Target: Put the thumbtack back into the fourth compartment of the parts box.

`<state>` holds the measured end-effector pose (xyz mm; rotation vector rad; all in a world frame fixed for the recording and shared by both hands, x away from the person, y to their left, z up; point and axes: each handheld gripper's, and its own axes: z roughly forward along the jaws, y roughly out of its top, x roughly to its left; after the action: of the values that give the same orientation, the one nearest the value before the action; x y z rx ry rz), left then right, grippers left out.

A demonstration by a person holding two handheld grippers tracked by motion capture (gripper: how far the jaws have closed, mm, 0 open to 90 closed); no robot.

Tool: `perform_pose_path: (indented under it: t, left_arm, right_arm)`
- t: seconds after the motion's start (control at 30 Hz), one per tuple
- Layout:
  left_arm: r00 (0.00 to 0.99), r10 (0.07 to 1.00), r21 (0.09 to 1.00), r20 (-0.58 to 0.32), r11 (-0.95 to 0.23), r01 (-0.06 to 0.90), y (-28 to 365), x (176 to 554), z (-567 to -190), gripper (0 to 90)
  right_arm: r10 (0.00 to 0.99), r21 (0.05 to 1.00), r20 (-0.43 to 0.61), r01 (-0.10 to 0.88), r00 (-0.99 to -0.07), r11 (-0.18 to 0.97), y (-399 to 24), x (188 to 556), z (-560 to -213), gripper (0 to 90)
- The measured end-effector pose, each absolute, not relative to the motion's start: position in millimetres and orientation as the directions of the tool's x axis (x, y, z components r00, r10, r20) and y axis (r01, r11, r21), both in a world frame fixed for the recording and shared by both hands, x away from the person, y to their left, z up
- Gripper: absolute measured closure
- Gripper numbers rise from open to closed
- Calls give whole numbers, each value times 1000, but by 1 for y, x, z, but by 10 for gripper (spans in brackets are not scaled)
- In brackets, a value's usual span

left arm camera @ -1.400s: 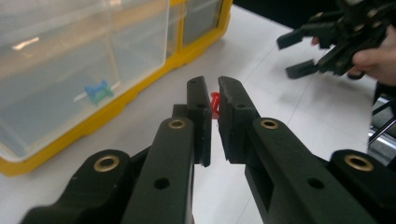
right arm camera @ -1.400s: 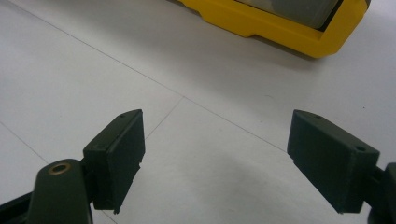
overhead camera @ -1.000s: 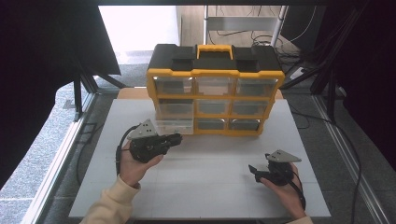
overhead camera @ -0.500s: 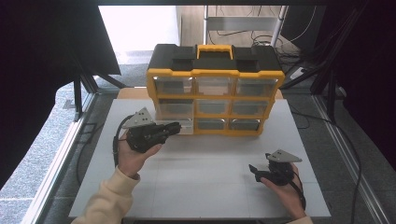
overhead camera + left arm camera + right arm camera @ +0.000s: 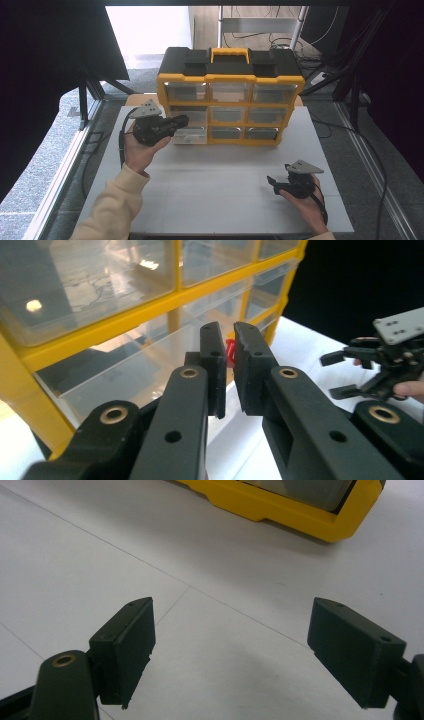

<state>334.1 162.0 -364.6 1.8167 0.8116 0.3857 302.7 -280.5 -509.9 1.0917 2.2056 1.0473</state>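
A yellow and black organizer [image 5: 231, 79] with clear drawers stands at the back of the white table [image 5: 215, 175]. Its bottom-left drawer [image 5: 191, 136] is pulled out a little. My left gripper [image 5: 182, 120] hovers at the organizer's left column, pointing right. In the left gripper view its jaws [image 5: 227, 335] are nearly closed on a small red piece [image 5: 230, 351], just in front of the clear drawer [image 5: 140, 365]. My right gripper [image 5: 274, 184] rests on the table at the front right, open, with only bare table between its pads [image 5: 232, 615].
The organizer's yellow base [image 5: 280, 505] lies ahead of the right gripper. A black frame and cables [image 5: 320, 75] stand behind the table. The right gripper [image 5: 380, 360] shows far off in the left gripper view.
My left gripper has risen and moved away from the table's front, toward the organizer's left drawers. The right gripper has stayed where it was.
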Motion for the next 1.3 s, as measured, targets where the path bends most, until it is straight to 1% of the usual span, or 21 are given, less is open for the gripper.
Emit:
perform_pose_path:
  t: [0.17, 0.37, 0.43, 0.47, 0.53, 0.63, 0.7, 0.77, 0.83, 0.93, 1.0, 1.13, 1.3]
  left_arm:
    - [698, 706, 903, -120, -216, 372, 161, 347, -369, 831]
    - [684, 722, 895, -106, -231, 382, 160, 355, -373, 827]
    - [679, 726, 896, -109, -224, 384, 161, 357, -375, 802]
    - [682, 723, 898, -110, -222, 380, 162, 357, -375, 746]
    - [684, 723, 903, -93, -229, 365, 162, 355, -374, 571]
    - [691, 717, 911, -88, -222, 347, 162, 349, -371, 418]
    - [693, 715, 911, -89, -224, 348, 162, 346, -369, 358]
    - [693, 712, 909, -108, -212, 359, 163, 345, -369, 314]
    - [700, 702, 910, -131, -194, 366, 164, 342, -369, 299]
    - [704, 697, 915, -138, -182, 360, 168, 333, -370, 290]
    - [708, 691, 918, -143, -175, 356, 171, 323, -372, 283]
    - [717, 686, 921, -123, -190, 340, 179, 297, -378, 274]
    - [705, 695, 916, -139, -180, 358, 191, 270, -397, 263]
  right_arm:
    - [813, 794, -67, 462, -578, 395, -280, 302, -510, 196]
    - [811, 794, -62, 464, -581, 393, -281, 302, -511, 196]
    - [813, 792, -60, 467, -580, 392, -282, 302, -511, 196]
    - [812, 793, -57, 468, -580, 390, -282, 301, -511, 196]
    - [817, 794, -53, 472, -574, 383, -283, 301, -511, 196]
    - [816, 799, -46, 469, -576, 376, -284, 300, -511, 196]
    - [816, 800, -45, 469, -576, 375, -285, 300, -511, 196]
    - [814, 801, -37, 470, -580, 370, -285, 299, -511, 196]
    - [815, 802, -35, 470, -579, 369, -286, 298, -511, 196]
    - [813, 803, -32, 470, -581, 367, -288, 297, -511, 197]
    - [815, 804, -35, 468, -578, 366, -289, 296, -510, 196]
    - [819, 808, -35, 466, -572, 360, -290, 295, -508, 196]
    - [820, 807, -43, 463, -571, 365, -287, 294, -507, 196]
